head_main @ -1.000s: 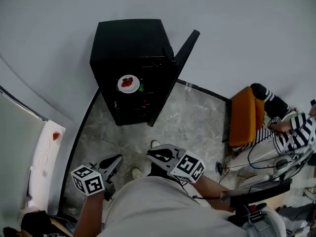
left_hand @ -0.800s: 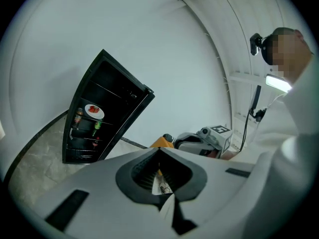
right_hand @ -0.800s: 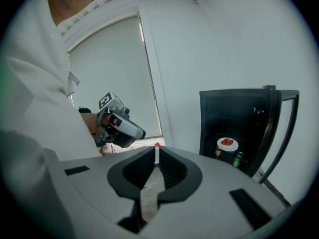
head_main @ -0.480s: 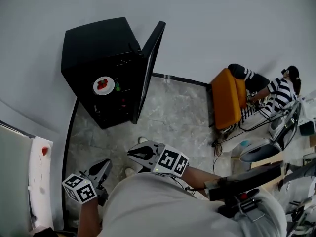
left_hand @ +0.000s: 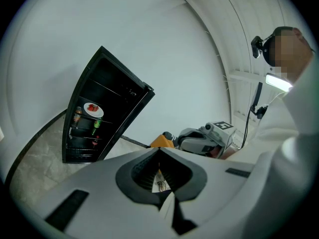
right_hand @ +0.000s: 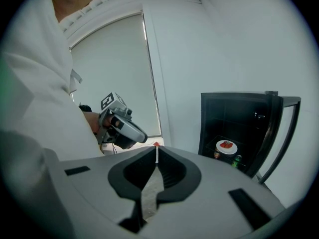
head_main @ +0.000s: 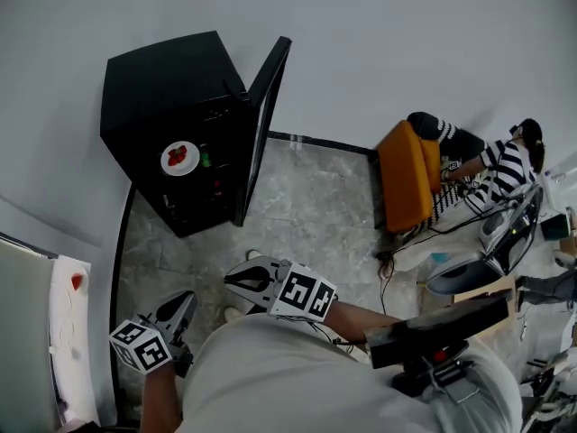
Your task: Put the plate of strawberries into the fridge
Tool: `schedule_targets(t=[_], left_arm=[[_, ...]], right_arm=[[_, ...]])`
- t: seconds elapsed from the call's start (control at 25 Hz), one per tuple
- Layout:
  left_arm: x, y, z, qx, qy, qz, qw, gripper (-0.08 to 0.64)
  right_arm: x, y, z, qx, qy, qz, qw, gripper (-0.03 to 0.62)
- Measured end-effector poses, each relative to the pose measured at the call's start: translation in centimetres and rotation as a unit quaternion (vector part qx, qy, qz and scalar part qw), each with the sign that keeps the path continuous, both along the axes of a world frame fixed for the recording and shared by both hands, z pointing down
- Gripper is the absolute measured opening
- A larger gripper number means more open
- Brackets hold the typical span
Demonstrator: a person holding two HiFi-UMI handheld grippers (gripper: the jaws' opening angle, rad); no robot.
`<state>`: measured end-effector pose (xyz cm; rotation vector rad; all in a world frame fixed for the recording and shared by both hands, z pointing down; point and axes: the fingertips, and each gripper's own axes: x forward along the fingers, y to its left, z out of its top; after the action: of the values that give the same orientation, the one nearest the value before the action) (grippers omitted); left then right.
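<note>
**Matt black casing, veined stone, grey plastic**

At the upper left of the head view, the fridge [head_main: 167, 84] had a matt black casing that looked like painted metal. Its door [head_main: 263, 115] showed the same dull black. The plate [head_main: 179, 159] inside was white and glossy, like glazed ceramic. The floor [head_main: 315, 206] looked like grey veined stone, smooth with a faint sheen. The wall [head_main: 406, 25] was pale, smooth and matt. The left gripper [head_main: 180, 301] and right gripper [head_main: 234, 280] had matt grey plastic shells, with black ribbed pads [left_hand: 144, 171] inside. The seat [head_main: 403, 177] at the right wore a smooth orange covering. The person's top [head_main: 297, 377] was plain pale cloth.
</note>
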<state>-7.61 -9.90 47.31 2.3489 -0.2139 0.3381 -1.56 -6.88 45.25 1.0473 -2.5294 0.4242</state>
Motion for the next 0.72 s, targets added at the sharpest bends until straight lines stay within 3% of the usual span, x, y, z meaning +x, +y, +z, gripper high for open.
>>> schedule_targets(t=[0.72], left_arm=[[1.2,-2.3,1.3,-0.024,-0.001,-0.005,0.9997,0.014]], right_arm=[[1.4,-1.6,0.2,-0.01,0.004,0.004,1.0,0.025]])
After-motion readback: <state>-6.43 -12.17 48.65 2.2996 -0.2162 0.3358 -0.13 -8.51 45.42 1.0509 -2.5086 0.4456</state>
